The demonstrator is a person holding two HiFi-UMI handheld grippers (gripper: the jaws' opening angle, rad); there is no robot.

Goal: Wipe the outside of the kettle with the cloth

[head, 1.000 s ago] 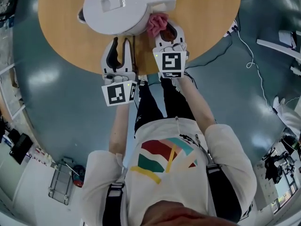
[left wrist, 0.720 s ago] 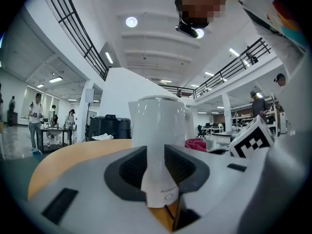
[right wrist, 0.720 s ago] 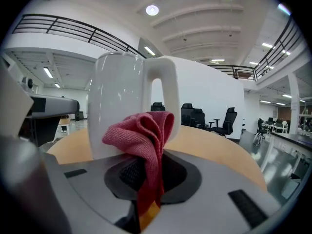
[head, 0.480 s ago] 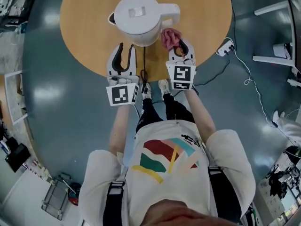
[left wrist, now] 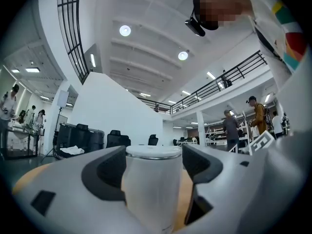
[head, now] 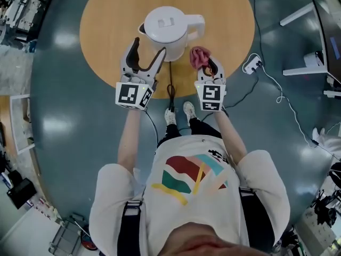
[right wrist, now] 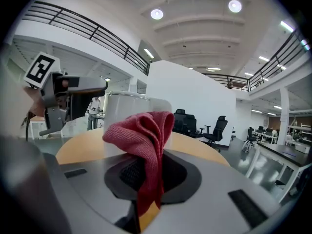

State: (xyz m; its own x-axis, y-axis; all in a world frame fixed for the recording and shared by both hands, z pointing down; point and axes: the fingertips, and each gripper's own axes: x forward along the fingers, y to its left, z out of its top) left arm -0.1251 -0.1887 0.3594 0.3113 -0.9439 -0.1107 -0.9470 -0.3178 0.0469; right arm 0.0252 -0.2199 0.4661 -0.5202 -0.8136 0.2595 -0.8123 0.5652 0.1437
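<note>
The kettle (head: pixel 166 30) is set on the round table (head: pixel 106 31), toward its near edge. The left gripper's (head: pixel 149 48) jaws are opening, with the kettle framed between them but not pressed. The red cloth (head: pixel 199 56) is clamped in the right gripper (head: pixel 209 69), just right of the kettle. If the kettle is wiped unbraced, it may be shoved or tipped.

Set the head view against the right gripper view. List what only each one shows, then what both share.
Only the head view: the person's patterned white shirt, white shoes, and a white power strip on the floor.
Only the right gripper view: black office chairs, round ceiling lights, a balcony railing.
Both: the white plastic kettle, the red woven cloth pinched in the right gripper, the round wooden table, and the left gripper, its fingers opening with the kettle between them.
</note>
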